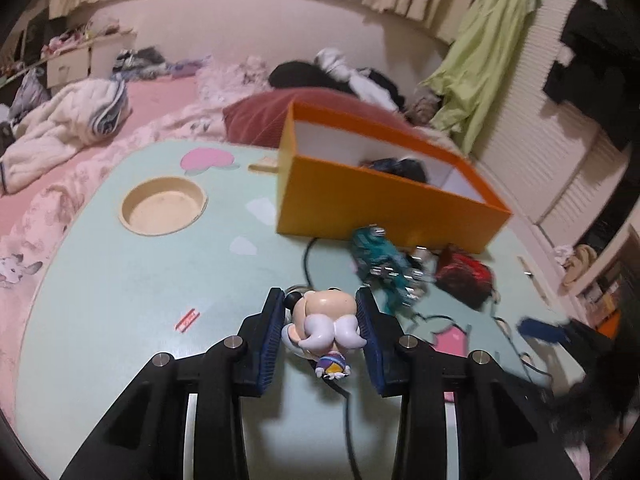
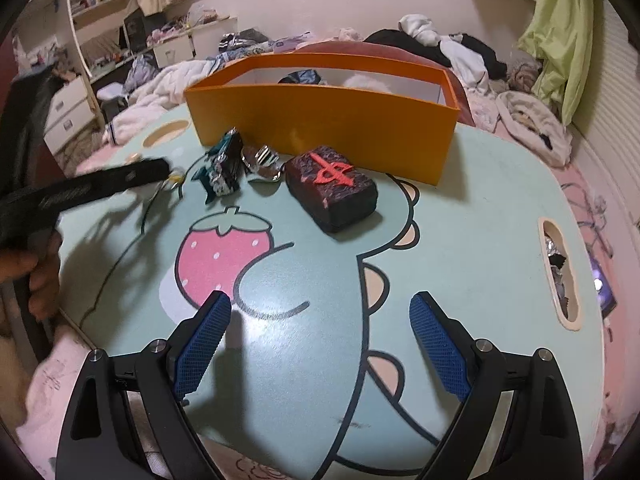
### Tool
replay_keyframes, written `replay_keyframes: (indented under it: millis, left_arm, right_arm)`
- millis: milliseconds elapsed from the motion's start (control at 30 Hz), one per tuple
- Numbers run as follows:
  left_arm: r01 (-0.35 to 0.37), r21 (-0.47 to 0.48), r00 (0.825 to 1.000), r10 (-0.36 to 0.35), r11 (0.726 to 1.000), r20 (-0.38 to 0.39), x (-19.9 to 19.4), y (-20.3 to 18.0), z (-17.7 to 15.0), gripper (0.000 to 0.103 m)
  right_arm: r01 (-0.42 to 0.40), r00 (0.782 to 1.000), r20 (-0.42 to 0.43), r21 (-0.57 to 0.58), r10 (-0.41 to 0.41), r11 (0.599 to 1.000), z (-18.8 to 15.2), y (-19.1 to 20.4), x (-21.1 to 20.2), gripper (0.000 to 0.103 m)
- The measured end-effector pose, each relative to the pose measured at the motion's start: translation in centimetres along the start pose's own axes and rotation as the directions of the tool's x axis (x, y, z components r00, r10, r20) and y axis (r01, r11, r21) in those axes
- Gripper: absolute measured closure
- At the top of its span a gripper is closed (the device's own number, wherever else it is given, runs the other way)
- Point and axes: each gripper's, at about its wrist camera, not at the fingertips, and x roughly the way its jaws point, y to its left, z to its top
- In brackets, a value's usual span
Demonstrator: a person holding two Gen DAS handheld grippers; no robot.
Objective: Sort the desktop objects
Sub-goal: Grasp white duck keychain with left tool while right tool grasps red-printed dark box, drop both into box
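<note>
Your left gripper [image 1: 322, 326] has its jaws clenched on a small figurine [image 1: 325, 322] above the near part of the surface [image 1: 120, 280], short of the orange box [image 1: 384, 204] on the far side, while your right gripper [image 2: 320, 344] hovers with jaws released near the dark tile block [image 2: 332, 192] and teal toy [image 2: 222, 170].

One orange box [image 2: 320, 120] stands on one mint-green table [image 2: 480, 220]. Loose items number four: one small figurine [image 1: 324, 328], one teal toy [image 2: 222, 168], one crumpled silver piece [image 2: 262, 162], and one dark block with a red character [image 2: 332, 188]. Two grippers show.
</note>
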Motion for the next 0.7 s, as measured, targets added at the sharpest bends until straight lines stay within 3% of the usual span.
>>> replay_keyframes:
  millis: [200, 533, 600, 633, 700]
  left_arm:
    - [0.054, 0.031, 0.998, -0.055, 0.998, 0.033, -2.5, -1.6, -0.5, 0.068]
    - [0.069, 0.050, 0.997, -0.070, 0.996, 0.028, -2.3, -2.9, -0.6, 0.068]
    - [0.072, 0.050, 0.997, -0.073, 0.996, 0.028, -2.2, -3.0, -0.6, 0.068]
    - [0.075, 0.051, 0.997, -0.076, 0.996, 0.028, -2.1, -3.0, -0.5, 0.068]
    - [0.078, 0.052, 0.996, -0.080, 0.996, 0.027, -1.7, -3.0, -0.4, 0.068]
  right_arm:
    - [0.080, 0.995, 0.058, 0.035, -0.082, 0.996, 3.3, -2.7, -0.1, 0.012]
    - [0.011, 1.000, -0.021, -0.025, -0.011, 1.000, 5.6, -2.0, 3.3, 0.013]
    - [0.002, 0.999, -0.040, -0.044, -0.003, 0.999, 5.7, -1.4, 4.0, 0.030]
    - [-0.006, 0.998, -0.059, -0.056, 0.003, 0.998, 5.8, -1.2, 4.4, 0.057]
    - [0.034, 0.998, -0.040, -0.096, -0.038, 0.995, 5.9, -0.6, 4.4, 0.061]
